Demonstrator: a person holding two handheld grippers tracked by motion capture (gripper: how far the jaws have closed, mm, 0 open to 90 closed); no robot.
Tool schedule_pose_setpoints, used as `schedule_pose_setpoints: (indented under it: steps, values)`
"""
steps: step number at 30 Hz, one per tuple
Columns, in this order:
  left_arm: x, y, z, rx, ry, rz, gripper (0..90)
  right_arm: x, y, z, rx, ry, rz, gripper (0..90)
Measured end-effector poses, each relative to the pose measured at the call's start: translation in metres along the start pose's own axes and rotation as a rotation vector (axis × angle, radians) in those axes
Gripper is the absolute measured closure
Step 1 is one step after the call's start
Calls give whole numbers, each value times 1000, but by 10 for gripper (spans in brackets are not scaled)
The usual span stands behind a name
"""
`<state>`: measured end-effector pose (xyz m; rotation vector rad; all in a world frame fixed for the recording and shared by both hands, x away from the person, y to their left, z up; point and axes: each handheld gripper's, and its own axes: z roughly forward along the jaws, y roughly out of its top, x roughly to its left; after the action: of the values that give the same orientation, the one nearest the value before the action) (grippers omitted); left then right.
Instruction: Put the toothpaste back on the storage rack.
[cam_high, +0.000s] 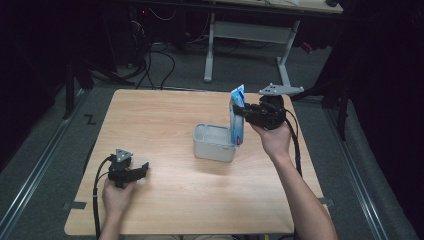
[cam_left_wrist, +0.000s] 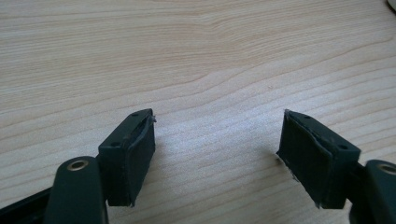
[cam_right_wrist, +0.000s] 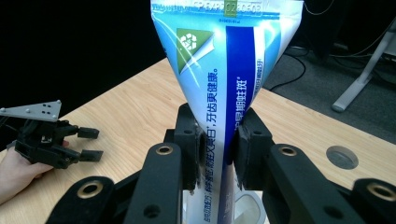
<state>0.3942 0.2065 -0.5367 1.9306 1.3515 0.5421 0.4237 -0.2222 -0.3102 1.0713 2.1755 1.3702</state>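
Blue-and-white toothpaste tube (cam_high: 237, 116) clamped upright in my right claw (cam_right_wrist: 218, 145), its lower end over the grey box (cam_high: 214, 143) mid-tabletop (cam_high: 170, 120) | left claw (cam_high: 142, 170) spread wide, holding nothing, low over bare wood near the front left | desk legs (cam_high: 209, 50) beyond the far edge.

High view overlooks table (cam_high: 200, 200); tool views sit close
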Motion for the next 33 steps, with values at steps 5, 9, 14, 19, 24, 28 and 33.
schedule_pose_setpoints:
  steps: [5, 9, 14, 19, 24, 28, 33]
  values:
    - [0, 0, 0, 0, -1, -1, 273, 2, 7, 6, 0, 2, -10, 736]
    - [0, 0, 0, 0, -1, -1, 273, 4, 12, 12, -5, 7, -10, 735]
    - [0, 0, 0, 0, 0, -1, 273, 6, 16, 22, -11, 12, -16, 734]
    - [0, 0, 0, 0, -1, -1, 273, 9, 19, 32, -6, 15, -30, 733]
    - [0, 0, 0, -1, -2, -2, 273, 10, 18, 39, -4, 22, -28, 732]
    - [0, 0, 0, -3, -3, -8, 273, 12, 17, 45, 6, 20, -35, 731]
    - [0, 0, 0, -1, -1, -1, 272, 13, 12, 53, 11, 24, -33, 730]
